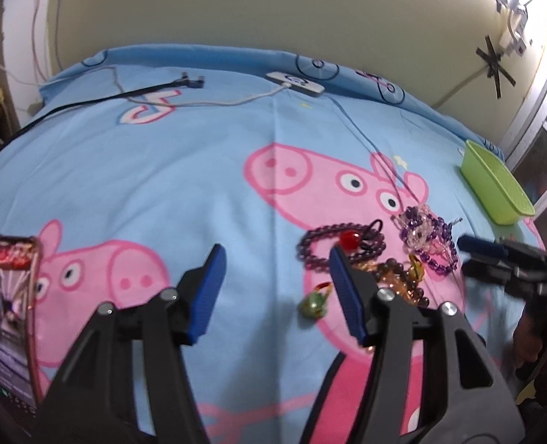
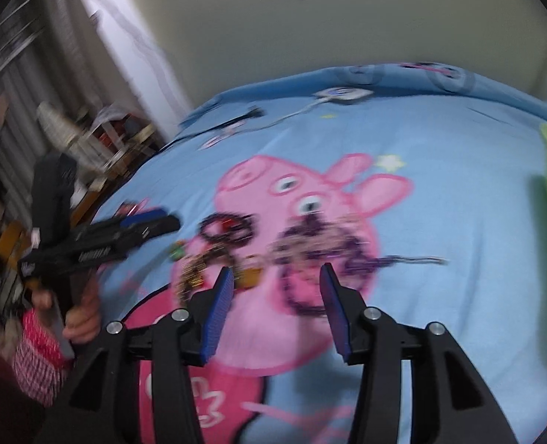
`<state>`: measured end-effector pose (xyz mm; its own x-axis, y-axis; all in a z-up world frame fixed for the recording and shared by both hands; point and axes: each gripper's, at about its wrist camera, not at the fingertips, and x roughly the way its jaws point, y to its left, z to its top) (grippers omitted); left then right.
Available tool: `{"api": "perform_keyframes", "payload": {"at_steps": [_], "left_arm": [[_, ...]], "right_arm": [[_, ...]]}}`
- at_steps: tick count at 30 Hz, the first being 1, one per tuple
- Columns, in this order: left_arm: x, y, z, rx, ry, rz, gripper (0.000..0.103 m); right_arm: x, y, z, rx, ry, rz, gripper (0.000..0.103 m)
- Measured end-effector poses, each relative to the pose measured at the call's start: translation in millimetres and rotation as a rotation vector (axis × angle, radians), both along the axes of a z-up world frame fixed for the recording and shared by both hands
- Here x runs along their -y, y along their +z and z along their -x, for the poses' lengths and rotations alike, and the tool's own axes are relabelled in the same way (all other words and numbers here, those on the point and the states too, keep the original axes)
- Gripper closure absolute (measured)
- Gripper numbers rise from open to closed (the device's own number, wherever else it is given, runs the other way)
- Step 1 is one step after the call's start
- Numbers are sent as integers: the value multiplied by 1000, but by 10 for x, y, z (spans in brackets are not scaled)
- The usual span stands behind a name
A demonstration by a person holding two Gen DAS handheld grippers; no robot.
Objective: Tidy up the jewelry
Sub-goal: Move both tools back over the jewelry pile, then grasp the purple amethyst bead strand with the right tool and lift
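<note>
The left gripper [image 1: 273, 262] is held apart and empty above the bedsheet [image 1: 162, 170]; the right gripper [image 2: 275, 277] is likewise parted with nothing between its pads. The jewelry pile [image 1: 381, 255] is seen just ahead of the right gripper and to the left one's right: tangled purple, amber and pink bead strands. The green tray [image 1: 495, 188] lies beyond, to the right.
</note>
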<state>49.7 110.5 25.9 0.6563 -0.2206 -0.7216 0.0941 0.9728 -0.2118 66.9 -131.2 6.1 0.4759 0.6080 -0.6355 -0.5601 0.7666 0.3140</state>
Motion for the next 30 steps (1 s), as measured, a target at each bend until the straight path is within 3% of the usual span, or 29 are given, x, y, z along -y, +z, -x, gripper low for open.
{"api": "perform_keyframes", "payload": {"at_steps": [7,10,15,18,21,23,26,30], "left_arm": [[-53,70,104,30,-7,14,48],[20,61,95,28,-36,15,48],[213,59,64,27,-99,14,48],[331,72,27,37,-133,2,48],[429,80,-32,34,-156,6,48],[517,95,-65,37,-178,2,48],[728,119,-153,41,-236,-27,48],[957,67,-288,21,-289,-51,48]], "right_arm": [[-444,32,53,100,76,146,77],[-433,-86,-129,40,52,167,103],[-297,-176,-69,-41,116,149,103],[-123,-137,45,-119,196,74,103],[117,-19,19,-88,122,16,103],[273,65,-64,-36,29,6,73],[375,92,-213,-6,-69,33,71],[243,40,-379,30,-82,132,72]]}}
